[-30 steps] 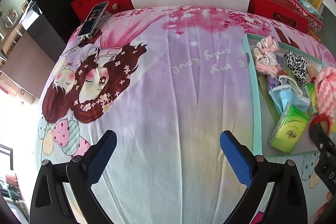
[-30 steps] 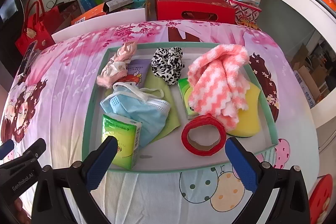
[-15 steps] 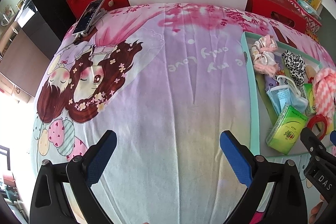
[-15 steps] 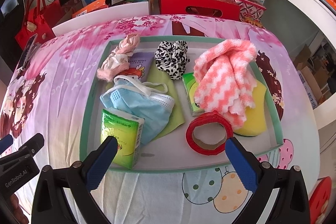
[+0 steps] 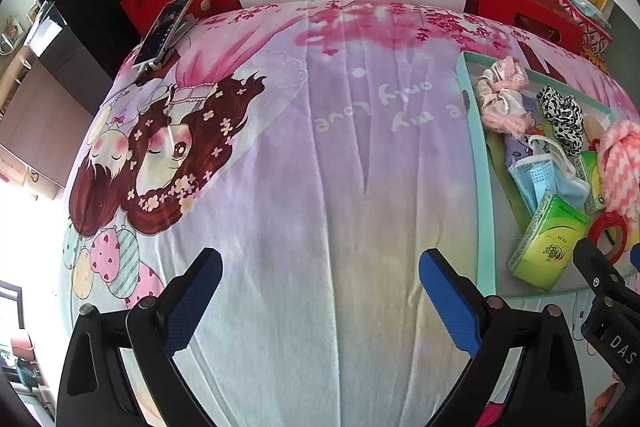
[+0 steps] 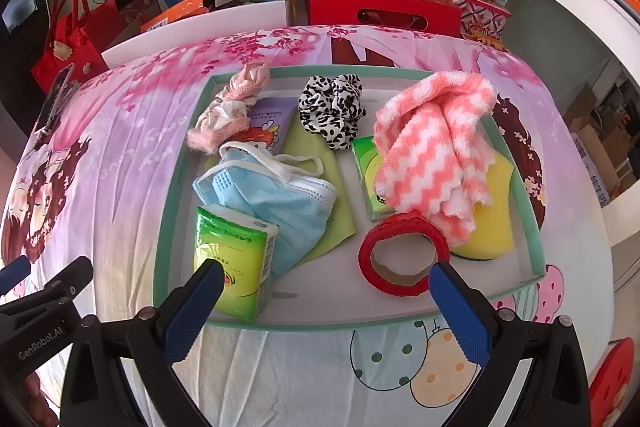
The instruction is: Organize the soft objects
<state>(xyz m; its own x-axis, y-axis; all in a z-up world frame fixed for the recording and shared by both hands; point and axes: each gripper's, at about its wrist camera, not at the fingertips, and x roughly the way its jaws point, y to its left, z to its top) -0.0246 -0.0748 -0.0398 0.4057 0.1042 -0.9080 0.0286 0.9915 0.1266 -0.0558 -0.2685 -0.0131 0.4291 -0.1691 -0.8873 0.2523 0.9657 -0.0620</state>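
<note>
Claws both stand wide apart, holding nothing. Left claw (image 5: 320, 269) hovers over bare printed cloth (image 5: 280, 167) on the surface. Right claw (image 6: 326, 279) hangs over the near edge of the teal tray (image 6: 160, 247), which holds a tissue pack (image 6: 232, 255), blue mask (image 6: 276, 203), striped towel (image 6: 432, 151), leopard scrunchie (image 6: 332, 111) and red tape roll (image 6: 404, 259).

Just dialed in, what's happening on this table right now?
Nothing is held yet. Both tools are open and empty. The right tool hovers at the near edge of the teal tray, which holds a green tissue pack, blue face mask, red tape roll, pink-and-white towel, yellow sponge and two scrunchies. The left tool hangs over the bare printed cloth beside the tray.
</note>
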